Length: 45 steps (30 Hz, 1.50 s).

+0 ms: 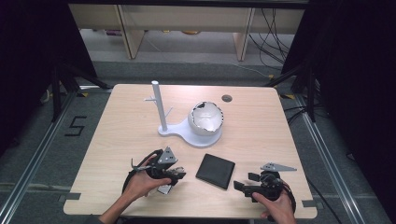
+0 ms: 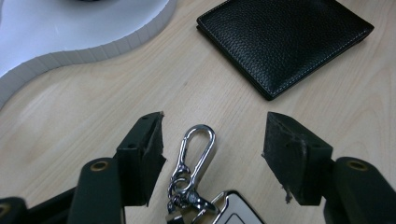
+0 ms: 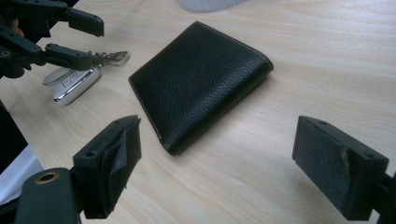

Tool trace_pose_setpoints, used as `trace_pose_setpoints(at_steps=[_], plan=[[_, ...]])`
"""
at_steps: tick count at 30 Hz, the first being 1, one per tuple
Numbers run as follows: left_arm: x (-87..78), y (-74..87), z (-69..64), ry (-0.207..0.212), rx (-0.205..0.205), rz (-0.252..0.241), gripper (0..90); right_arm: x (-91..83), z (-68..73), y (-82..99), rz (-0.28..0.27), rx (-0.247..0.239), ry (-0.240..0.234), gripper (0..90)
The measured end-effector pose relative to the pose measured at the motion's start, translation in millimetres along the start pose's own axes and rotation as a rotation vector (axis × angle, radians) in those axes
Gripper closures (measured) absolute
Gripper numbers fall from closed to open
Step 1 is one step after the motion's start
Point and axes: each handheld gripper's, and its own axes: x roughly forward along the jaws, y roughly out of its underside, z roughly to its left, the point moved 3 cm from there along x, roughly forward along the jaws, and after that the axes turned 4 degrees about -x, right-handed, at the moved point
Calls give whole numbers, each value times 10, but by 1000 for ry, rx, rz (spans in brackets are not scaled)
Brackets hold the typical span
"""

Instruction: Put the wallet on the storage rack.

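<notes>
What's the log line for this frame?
left gripper: open, straddling key ring | right gripper: open, facing wallet | both items flat on table

Both handheld tools are black: the left gripper (image 1: 164,173) and the right gripper (image 1: 247,182) each carry a grey three-cornered plate on top and trail a dark cable. Their fingers (image 2: 142,158) are blocky black pads (worn and frayed at the edges), bolted to rounded arms with brass-coloured eyelets. The forearms are bare, no sleeves visible.
</notes>
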Motion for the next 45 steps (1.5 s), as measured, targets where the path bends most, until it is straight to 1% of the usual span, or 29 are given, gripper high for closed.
trace_pose_setpoints(at_steps=[2, 5, 6, 7, 9, 10, 11, 13, 16, 17, 18, 21, 22, 23, 24, 25, 26, 27, 28, 29, 30, 34, 36, 38, 39, 40, 41, 42, 45], plan=[[33, -28, -14, 2, -5, 0, 420, 10, 2, -1, -7, 3, -2, 162], [82, -74, -32, 7, 18, 6, 502, 13, 10, -1, -5, 10, 0, 165], [97, -91, -36, 4, 28, 8, 544, 8, -22, -9, -8, -35, 20, 165], [112, -107, -35, 3, 36, 9, 578, 28, -17, -8, -12, -25, -7, 165], [146, -139, -53, -1, 44, 3, 630, 41, -18, -9, -9, -20, 5, 166], [163, -152, -56, -8, 54, 6, 645, 26, 18, -8, 1, 13, -3, 168], [183, -164, -69, 2, 50, 8, 672, 29, 20, -12, -3, 9, -15, 171], [226, -194, -92, 28, 43, 7, 731, 34, -13, -21, 0, -33, 22, 171], [284, -247, -116, 35, 56, 11, 785, 56, -5, -23, 5, -25, -7, 175], [304, -265, -126, 41, 54, 15, 802, 59, -4, -28, 9, -29, -2, 180], [327, -283, -132, 41, 60, 20, 816, 71, 16, -29, 17, -5, 4, 182], [405, -332, -165, 48, 60, 31, 843, 99, 11, -49, 11, -18, 4, 186], [435, -344, -179, 56, 62, 38, 845, 117, 20, -57, 6, -18, -19, 188], [461, -353, -182, 55, 72, 49, 845, 133, 23, -66, 11, -15, -14, 191], [484, -360, -189, 60, 78, 62, 845, 144, 55, -73, 22, 17, -15, 194], [509, -362, -200, 59, 67, 60, 845, 166, 26, -86, 20, -18, -6, 197], [516, -363, -193, 58, 90, 75, 844, 182, 22, -95, 27, -15, -7, 198], [528, -360, -201, 53, 81, 72, 845, 206, 14, -105, 21, -16, -8, 198], [535, -358, -201, 48, 69, 69, 846, 222, 13, -112, 23, -9, -11, 203], [528, -358, -184, 51, 84, 83, 846, 229, 37, -112, 39, 27, -14, 207], [535, -358, -186, 48, 71, 80, 845, 250, 4, -121, 26, -2, -8, 207], [549, -338, -170, 42, 80, 110, 844, 299, 0, -147, 28, 19, -15, 219], [556, -341, -187, 37, 66, 95, 848, 329, 3, -158, 33, 28, -14, 224], [555, -338, -190, 40, 69, 104, 850, 371, 15, -171, 36, 38, -24, 232], [548, -335, -178, 44, 84, 122, 851, 395, 17, -176, 42, 46, -16, 236], [548, -335, -178, 44, 84, 122, 853, 413, 20, -181, 47, 52, -22, 239], [557, -326, -189, 44, 69, 109, 855, 428, 18, -185, 54, 61, -8, 240], [553, -323, -189, 45, 75, 112, 861, 447, 20, -189, 53, 70, -23, 242], [549, -322, -194, 58, 67, 116, 866, 505, -1, -200, 57, 93, -13, 236]])
